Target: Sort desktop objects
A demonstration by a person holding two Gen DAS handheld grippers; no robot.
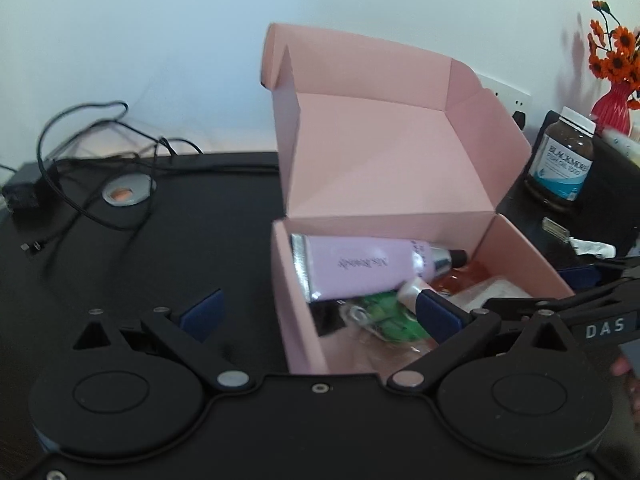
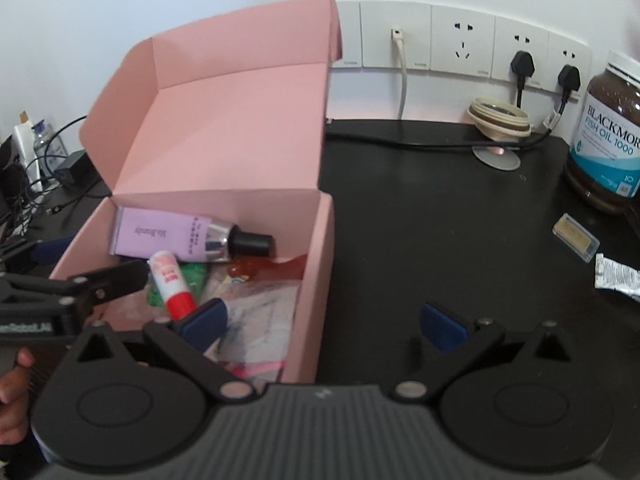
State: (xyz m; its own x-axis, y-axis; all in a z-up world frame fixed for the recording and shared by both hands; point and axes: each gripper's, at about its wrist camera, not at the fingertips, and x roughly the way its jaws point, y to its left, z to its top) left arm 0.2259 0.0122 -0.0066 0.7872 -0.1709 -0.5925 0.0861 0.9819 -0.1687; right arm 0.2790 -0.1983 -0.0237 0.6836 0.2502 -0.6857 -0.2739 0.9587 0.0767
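From the left wrist, we see our left gripper (image 1: 318, 314) with its fingers (image 1: 202, 312) spread wide and holding nothing. They straddle the near left wall of the pink box (image 1: 298, 320): one blue pad is over the black counter (image 1: 140, 260), the other over the box's contents. The box stands open, lid tipped up. Inside lie a lilac tube (image 1: 360, 268) with a black cap, something green (image 1: 384, 312) in clear wrap, and an orange packet (image 1: 464, 276). A brown bottle (image 1: 560, 160) stands on the counter to the right of the box.

From the right wrist, our right gripper (image 2: 322, 322) is also spread wide and empty, straddling the box's right wall (image 2: 316, 280). Here we also see a red-and-white stick (image 2: 172, 284) lying in the box beside the tube, just past the left pad. On the counter to the right lie a small clear case (image 2: 576, 238) and a white sachet (image 2: 616, 276).
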